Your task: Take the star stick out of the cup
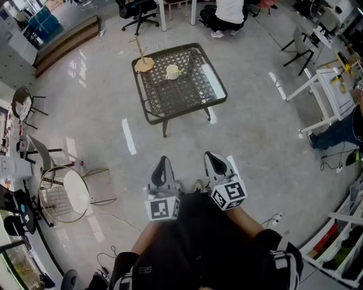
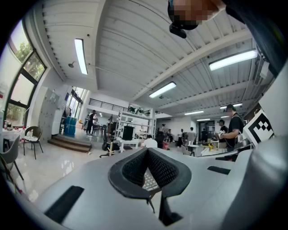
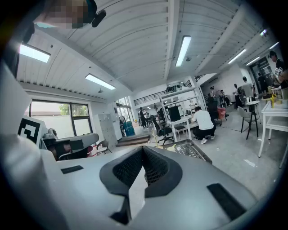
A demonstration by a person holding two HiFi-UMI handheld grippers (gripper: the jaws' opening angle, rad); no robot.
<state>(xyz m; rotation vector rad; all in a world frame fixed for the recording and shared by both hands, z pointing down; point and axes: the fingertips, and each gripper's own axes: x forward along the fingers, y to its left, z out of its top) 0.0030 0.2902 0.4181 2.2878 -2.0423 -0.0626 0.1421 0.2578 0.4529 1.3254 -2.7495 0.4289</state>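
A cream cup (image 1: 172, 71) stands on a dark wire-mesh table (image 1: 153, 105) a few steps ahead of me. It is too small here to tell whether a star stick is in it. A thin wooden stick on a round wooden base (image 1: 143, 63) stands at the table's far left corner. Both grippers are held close to my body, far short of the table. My left gripper (image 1: 163, 162) is shut and empty, its jaws meeting at the tips (image 2: 147, 149). My right gripper (image 1: 213, 158) is likewise shut with nothing in it (image 3: 143, 148). The mesh table (image 3: 192, 148) shows ahead in the right gripper view.
A round wire chair (image 1: 63, 195) and other chairs stand at the left. A white frame table (image 1: 321, 93) is at the right. A person (image 1: 229, 12) sits beyond the table beside an office chair (image 1: 138, 11). White tape strips (image 1: 129, 136) mark the floor, and cables lie near my feet.
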